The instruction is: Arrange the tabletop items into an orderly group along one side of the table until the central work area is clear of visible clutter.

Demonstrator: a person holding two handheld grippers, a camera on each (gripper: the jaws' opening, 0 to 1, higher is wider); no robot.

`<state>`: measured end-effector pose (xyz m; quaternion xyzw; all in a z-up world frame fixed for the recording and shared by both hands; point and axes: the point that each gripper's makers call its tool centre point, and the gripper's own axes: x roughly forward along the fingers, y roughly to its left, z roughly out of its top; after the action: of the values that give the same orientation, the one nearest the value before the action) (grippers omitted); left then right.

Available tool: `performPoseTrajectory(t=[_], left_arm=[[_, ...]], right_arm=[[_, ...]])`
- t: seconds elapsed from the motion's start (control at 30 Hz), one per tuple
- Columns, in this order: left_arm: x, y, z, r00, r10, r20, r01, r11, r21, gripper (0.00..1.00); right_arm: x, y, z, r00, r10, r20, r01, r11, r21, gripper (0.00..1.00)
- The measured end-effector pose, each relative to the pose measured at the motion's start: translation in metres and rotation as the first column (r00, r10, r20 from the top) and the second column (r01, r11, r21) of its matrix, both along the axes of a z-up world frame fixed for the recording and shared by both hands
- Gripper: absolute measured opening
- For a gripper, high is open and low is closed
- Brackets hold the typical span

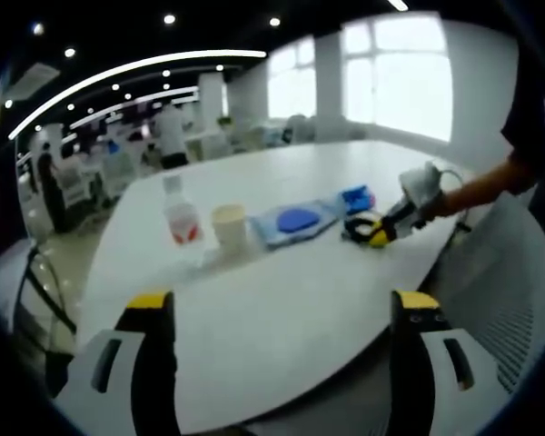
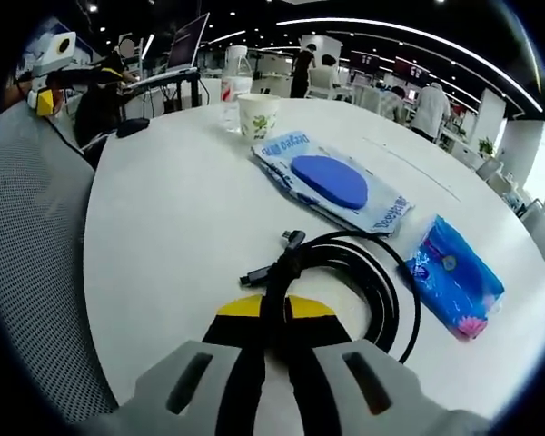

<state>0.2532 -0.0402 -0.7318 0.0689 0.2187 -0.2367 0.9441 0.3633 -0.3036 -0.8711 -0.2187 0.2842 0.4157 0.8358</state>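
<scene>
cable (image 2: 363, 272) end under gripper (image 2: 274, 313), bottle (image 1: 181, 216) label prob. unreadable

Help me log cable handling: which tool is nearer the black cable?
Right. The right tool is shut on the black cable; the left tool hangs open at the table's near edge, well short of it.

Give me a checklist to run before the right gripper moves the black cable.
1. Right gripper closed on the black cable: ok.
2. Whole coil gathered in the grip: not ok, the loop lies loose on the table.
3. Cable clear of the blue tissue pack: cannot tell, the loop lies right beside it.
4. Paper cup and bottle upright and away from the cable: ok.
5. Left gripper open and off the table: ok.
</scene>
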Motion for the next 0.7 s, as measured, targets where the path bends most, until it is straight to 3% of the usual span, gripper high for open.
performPoseTrajectory(t=[0.27, 0.7], left_arm=[[0.0006, 0.0021, 0.0003, 1.000, 0.010, 0.006, -0.010, 1.000, -0.002, 0.95], [0.0003, 0.0013, 0.0012, 1.000, 0.009, 0.005, -0.009, 1.000, -0.009, 0.95]], right_arm=[[-0.0005, 0.0004, 0.0004, 1.000, 0.007, 0.028, -0.007, 1.000, -0.007, 0.06], [0.0007, 0.0005, 0.0015, 1.000, 0.014, 0.023, -0.014, 1.000, -0.016, 0.06]])
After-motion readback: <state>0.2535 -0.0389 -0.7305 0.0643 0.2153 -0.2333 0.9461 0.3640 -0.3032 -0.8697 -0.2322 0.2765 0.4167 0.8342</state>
